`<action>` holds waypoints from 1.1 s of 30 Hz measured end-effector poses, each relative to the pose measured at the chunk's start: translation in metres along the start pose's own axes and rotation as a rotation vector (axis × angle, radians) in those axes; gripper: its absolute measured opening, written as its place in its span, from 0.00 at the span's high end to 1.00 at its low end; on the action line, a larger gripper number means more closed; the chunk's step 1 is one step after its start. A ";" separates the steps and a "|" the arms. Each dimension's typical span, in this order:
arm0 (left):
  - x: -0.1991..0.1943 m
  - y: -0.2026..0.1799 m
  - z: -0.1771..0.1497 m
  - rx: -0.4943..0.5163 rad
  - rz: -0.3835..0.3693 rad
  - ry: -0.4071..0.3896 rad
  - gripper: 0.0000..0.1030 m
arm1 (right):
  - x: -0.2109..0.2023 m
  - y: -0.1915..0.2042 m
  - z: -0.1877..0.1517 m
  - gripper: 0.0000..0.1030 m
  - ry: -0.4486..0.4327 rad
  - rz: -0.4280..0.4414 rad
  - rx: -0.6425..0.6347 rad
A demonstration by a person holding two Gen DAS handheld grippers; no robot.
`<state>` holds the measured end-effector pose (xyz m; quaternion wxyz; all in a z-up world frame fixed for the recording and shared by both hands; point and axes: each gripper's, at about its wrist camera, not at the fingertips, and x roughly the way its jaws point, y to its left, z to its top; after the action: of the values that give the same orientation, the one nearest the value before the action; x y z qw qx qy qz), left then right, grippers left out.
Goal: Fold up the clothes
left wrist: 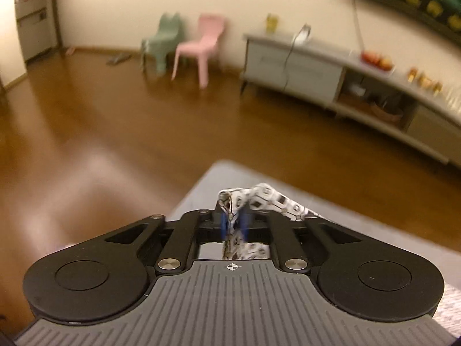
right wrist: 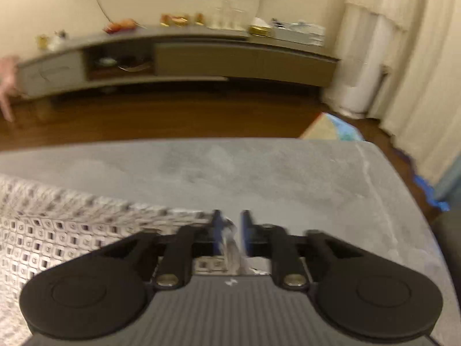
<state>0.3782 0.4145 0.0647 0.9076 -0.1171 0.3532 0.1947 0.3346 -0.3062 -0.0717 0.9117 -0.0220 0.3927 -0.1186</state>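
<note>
Pinching a bunched edge of the patterned garment (left wrist: 268, 194), left gripper (left wrist: 234, 225) is clamped on cloth above the grey surface (left wrist: 201, 190). Right gripper (right wrist: 232, 230) stands part-open with fabric between; grip unclear. Keep both edges level and taut.

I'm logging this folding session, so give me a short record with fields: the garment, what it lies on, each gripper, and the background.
garment: white patterned cloth, partly spread
surface: grey table
left gripper: shut on a bunched edge of the cloth, lifted off the table
right gripper: cloth edge between the jaws, too blurred to tell if gripped
background: pink chair, green chair, long grey sideboard, wooden floor
</note>
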 end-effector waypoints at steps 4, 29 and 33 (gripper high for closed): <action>-0.004 0.016 -0.034 0.015 -0.051 -0.010 0.78 | -0.050 0.020 -0.041 0.61 -0.042 0.052 -0.052; -0.061 0.146 -0.185 0.034 -0.217 0.118 0.71 | -0.297 0.014 -0.087 0.98 -0.171 0.839 0.014; -0.056 0.148 -0.182 0.051 -0.208 0.127 0.71 | -0.268 -0.067 -0.104 0.98 -0.073 0.646 0.199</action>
<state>0.1675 0.4685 -0.0396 0.9013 -0.1423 0.4007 0.0826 0.0687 -0.3035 0.0557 0.9132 0.1883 0.3332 0.1397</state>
